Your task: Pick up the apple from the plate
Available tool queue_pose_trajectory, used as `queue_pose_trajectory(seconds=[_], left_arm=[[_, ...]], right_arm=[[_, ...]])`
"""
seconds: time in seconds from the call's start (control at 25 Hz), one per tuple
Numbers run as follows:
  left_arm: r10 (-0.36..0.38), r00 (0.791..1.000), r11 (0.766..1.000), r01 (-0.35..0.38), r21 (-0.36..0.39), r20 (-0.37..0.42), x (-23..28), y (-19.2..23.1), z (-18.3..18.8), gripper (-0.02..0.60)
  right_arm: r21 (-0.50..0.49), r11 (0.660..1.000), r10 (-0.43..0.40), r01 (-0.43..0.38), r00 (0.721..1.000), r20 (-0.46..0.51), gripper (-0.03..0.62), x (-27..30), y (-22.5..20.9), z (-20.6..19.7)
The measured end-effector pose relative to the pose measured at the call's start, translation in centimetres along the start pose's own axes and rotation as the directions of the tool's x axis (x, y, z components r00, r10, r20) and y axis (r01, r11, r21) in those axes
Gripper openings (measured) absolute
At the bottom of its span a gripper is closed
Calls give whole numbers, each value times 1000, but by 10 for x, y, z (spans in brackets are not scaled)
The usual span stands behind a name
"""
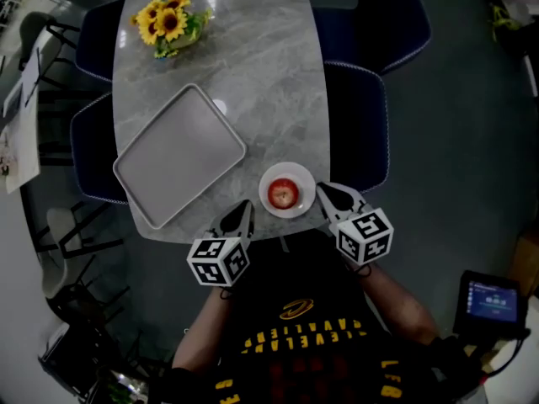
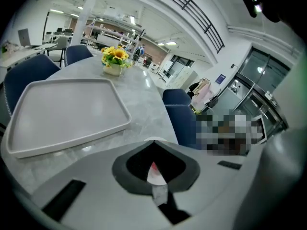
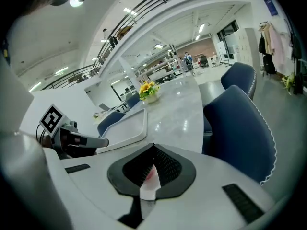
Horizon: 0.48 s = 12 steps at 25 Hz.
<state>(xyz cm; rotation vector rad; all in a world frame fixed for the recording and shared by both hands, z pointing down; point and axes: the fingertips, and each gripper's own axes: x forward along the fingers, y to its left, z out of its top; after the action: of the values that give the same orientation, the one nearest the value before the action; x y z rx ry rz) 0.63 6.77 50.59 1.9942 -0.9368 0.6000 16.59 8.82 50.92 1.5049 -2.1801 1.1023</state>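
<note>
1. Apple [image 1: 284, 194] sits in the middle of the small white plate [image 1: 305, 175], at the near edge of the counter [image 1: 269, 82], between my two grippers.
2. I judge it firm, round and smooth-skinned, with some weight. It could roll or slip, and it would bruise under a hard squeeze, so I would take it across its widest part.
3. My left gripper [image 1: 244, 208] hangs just left of the plate, jaws closed on nothing. My right gripper [image 1: 324, 192] is just right of it, jaws likewise closed and empty.
4. Either pair must spread before a grasp.
5. The grey tray [image 1: 179, 154] lies near, the sunflowers [image 1: 168, 22] well apart, and a blue chair [image 1: 358, 124] stands beside the counter. None of them blocks me; only the plate's rim crowds a low approach.
</note>
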Motion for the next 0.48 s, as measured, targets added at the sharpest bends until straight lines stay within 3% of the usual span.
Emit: queue_pose_trajectory(seconds=[0.16, 0.36, 0.48], left_arm=[[-51, 996, 997, 47, 56, 71, -20, -28, 19, 0], [-171, 973, 983, 180, -44, 155, -41, -58, 38, 0], [-211, 958, 976, 218, -18, 197, -52, -78, 48, 0]], right_arm=[[-23, 998, 67, -66, 996, 63, 5, -14, 22, 20], [-76, 990, 131, -119, 976, 176, 5, -37, 51, 50], [-98, 988, 140, -121, 968, 209, 5, -49, 61, 59]])
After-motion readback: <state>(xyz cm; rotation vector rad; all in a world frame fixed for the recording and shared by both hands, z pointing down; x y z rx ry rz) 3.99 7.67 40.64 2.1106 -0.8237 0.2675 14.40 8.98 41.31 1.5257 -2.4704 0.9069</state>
